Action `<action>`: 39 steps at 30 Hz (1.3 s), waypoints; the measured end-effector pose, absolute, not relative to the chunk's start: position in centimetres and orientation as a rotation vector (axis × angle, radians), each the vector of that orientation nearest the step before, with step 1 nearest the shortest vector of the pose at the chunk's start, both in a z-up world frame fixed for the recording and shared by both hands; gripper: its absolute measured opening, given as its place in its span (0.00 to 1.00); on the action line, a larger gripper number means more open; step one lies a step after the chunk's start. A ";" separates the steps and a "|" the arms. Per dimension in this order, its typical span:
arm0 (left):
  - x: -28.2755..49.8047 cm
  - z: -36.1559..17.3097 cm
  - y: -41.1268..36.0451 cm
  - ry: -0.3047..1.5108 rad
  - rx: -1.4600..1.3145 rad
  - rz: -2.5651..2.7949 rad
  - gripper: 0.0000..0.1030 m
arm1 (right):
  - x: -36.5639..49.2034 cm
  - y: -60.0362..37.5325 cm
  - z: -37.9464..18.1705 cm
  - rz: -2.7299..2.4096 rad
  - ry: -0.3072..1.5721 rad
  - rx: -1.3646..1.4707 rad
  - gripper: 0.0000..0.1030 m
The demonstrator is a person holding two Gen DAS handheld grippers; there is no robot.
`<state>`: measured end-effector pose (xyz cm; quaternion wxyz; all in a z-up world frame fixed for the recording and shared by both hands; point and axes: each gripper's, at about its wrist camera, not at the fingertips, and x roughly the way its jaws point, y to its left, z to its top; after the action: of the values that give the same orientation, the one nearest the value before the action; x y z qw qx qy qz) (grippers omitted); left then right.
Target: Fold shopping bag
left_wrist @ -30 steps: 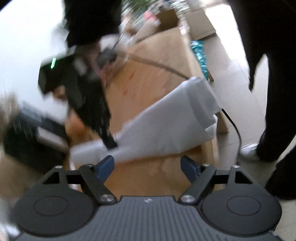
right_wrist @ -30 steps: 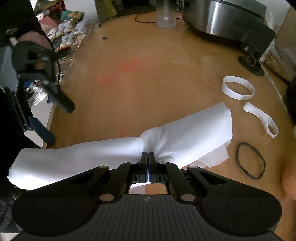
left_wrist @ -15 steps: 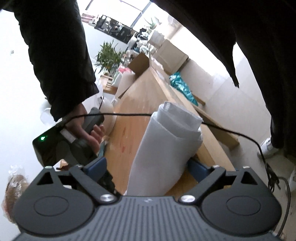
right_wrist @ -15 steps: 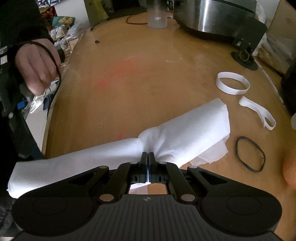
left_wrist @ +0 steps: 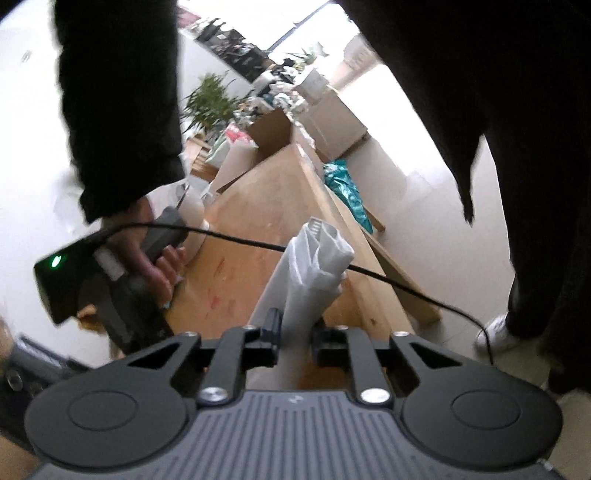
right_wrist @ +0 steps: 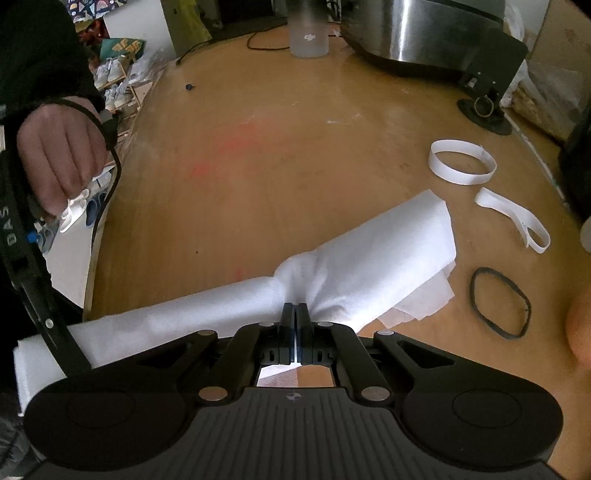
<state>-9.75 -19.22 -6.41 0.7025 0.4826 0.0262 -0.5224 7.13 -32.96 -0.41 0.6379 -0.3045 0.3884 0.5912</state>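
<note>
The white shopping bag [right_wrist: 369,258] lies rolled into a long strip across the wooden table [right_wrist: 295,129]. My right gripper [right_wrist: 295,314] is shut on the roll's middle and bunches the fabric there. In the left wrist view the roll's end [left_wrist: 314,266] runs away from the camera between the fingers of my left gripper [left_wrist: 295,332]. Its jaws are closing and the pads press on the fabric. The right wrist view shows the left gripper's black body [right_wrist: 40,295] at the roll's left end, by the table edge.
To the right of the bag lie a white loop band [right_wrist: 461,166], a white strap [right_wrist: 513,221] and a black rubber band [right_wrist: 500,302]. A steel appliance [right_wrist: 424,29] and a clear bottle [right_wrist: 308,33] stand at the back. A black cable [left_wrist: 388,280] crosses above the bag.
The left gripper came to the bag's left end with jaws wide, then closed them on the roll. The right gripper stayed pinched on the middle.
</note>
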 end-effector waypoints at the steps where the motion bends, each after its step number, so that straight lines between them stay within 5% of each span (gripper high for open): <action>1: -9.4 -5.8 -19.1 0.082 1.041 -1.161 0.14 | 7.2 -33.0 -0.4 1.352 0.887 -0.694 0.01; 13: 2.3 2.0 -14.1 0.670 0.167 -1.038 0.14 | 8.2 -33.4 -0.6 1.397 0.903 -0.664 0.00; 22: 11.4 -0.6 -8.8 0.970 -0.336 -0.848 0.14 | 8.6 -33.8 -0.8 1.419 0.904 -0.632 0.00; 39: 17.9 -3.8 -10.0 1.074 -0.382 -0.768 0.14 | 9.2 -34.0 -1.0 1.408 0.919 -0.578 0.00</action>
<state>17.92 -9.97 -3.85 0.7731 -0.1761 0.4956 -0.3545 9.16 -33.97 -0.97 0.6303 -0.2523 0.4014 0.6147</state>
